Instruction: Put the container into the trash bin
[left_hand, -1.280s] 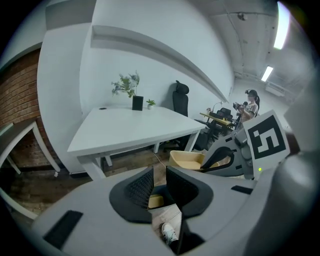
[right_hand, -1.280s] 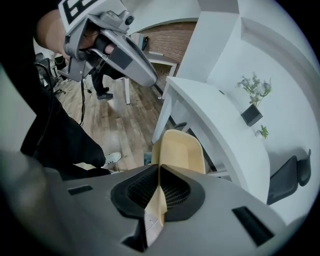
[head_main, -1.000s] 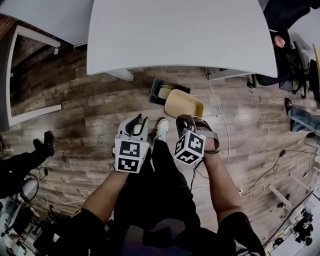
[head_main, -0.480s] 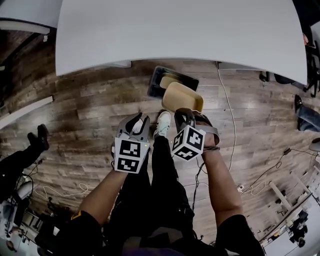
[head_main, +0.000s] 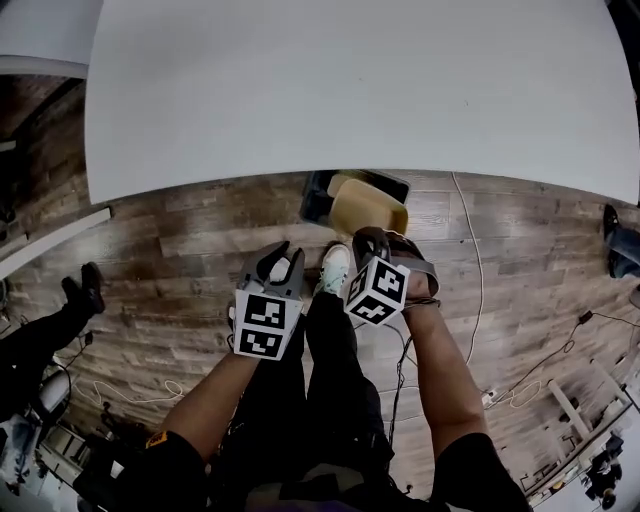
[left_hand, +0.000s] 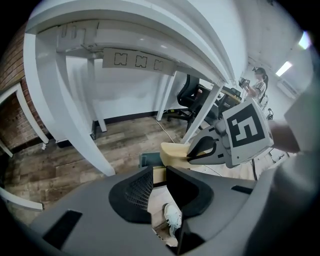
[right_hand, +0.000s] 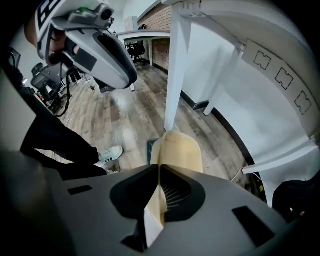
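My right gripper (head_main: 370, 243), pinching the container (head_main: 368, 208), has sunk — the container now overlaps the bin (head_main: 317, 196) at upper centre — left gripper (head_main: 277, 262) spread, empty.

trash bin (head_main: 316, 197) mostly hidden by container (head_main: 368, 208) and table (head_main: 350, 90), bin contents unclear

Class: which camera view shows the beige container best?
The right gripper view: the container fills the middle, its rim pinched in the right gripper. The head view shows it smaller, by the bin; the left gripper view only its side.
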